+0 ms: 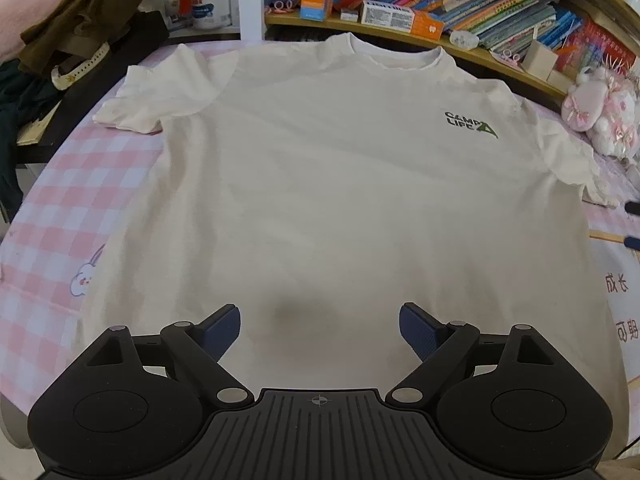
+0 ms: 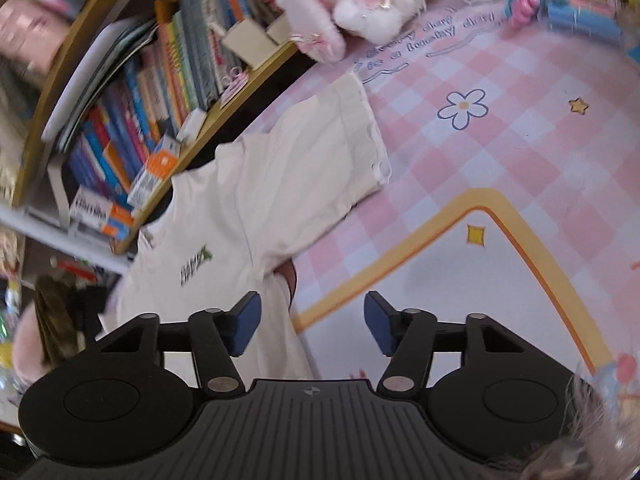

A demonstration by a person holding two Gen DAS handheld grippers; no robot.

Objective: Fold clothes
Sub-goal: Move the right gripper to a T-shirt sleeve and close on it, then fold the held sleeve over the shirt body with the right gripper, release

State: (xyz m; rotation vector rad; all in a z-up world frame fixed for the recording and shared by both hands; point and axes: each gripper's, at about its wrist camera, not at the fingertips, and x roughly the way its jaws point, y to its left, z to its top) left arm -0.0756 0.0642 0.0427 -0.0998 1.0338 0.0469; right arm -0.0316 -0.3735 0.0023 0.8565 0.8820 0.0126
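A cream T-shirt point(image 1: 320, 184) with a small green chest logo point(image 1: 472, 124) lies spread flat, front up, on a pink checked cloth point(image 1: 60, 200). Its collar points toward the bookshelf, both short sleeves out to the sides. My left gripper point(image 1: 320, 330) hangs over the lower middle of the shirt, jaws wide open, nothing between them. In the right wrist view the same T-shirt point(image 2: 248, 208) shows its sleeve point(image 2: 348, 136) and side edge. My right gripper point(image 2: 312, 322) hovers at that side edge below the sleeve, open, with the shirt's edge beneath its left pad point(image 2: 244, 324); no cloth is pinched.
A curved wooden bookshelf point(image 1: 400, 32) packed with books runs behind the collar. A pink plush toy point(image 1: 600, 108) sits at the right by the sleeve. Dark clothes and a watch point(image 1: 76, 68) lie at the far left. The cloth point(image 2: 500, 152) carries a yellow-bordered white panel point(image 2: 460, 300).
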